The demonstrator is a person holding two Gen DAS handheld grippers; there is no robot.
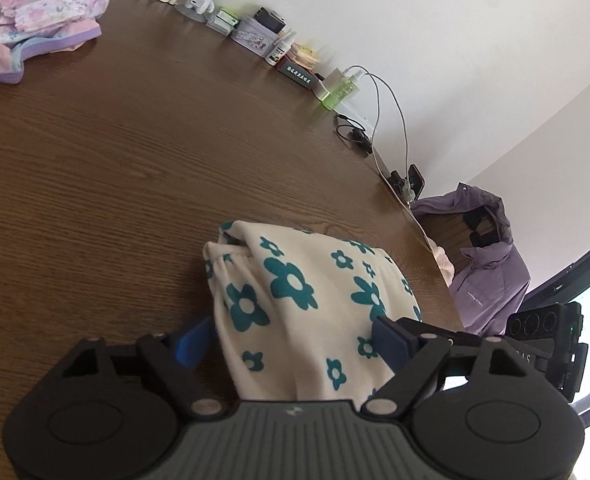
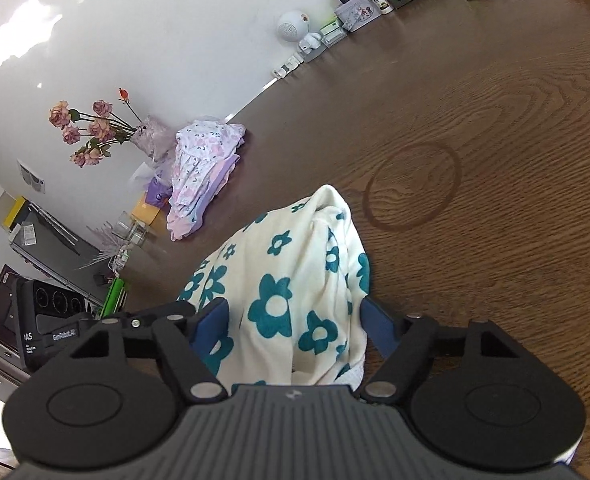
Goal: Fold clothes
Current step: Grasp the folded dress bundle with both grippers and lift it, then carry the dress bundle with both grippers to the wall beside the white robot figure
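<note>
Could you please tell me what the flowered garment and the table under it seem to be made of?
Flowered garment: probably soft fleece or knit cotton, matte, slightly fuzzy, folding in rounded bulges. Table: dark brown wood or wood-look veneer, smooth, with visible grain lines.

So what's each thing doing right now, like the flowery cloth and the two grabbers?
Flowery cream garment: bunched up on the table, lying between the jaws of both grippers.
Left gripper: jaws wide around the garment; grip not clear.
Right gripper: jaws wide around the garment; grip not clear.
Pink and purple clothes: piled at the far side, untouched.
Purple jacket: draped beyond the table edge.
Wooden table: bears a ring mark.
</note>
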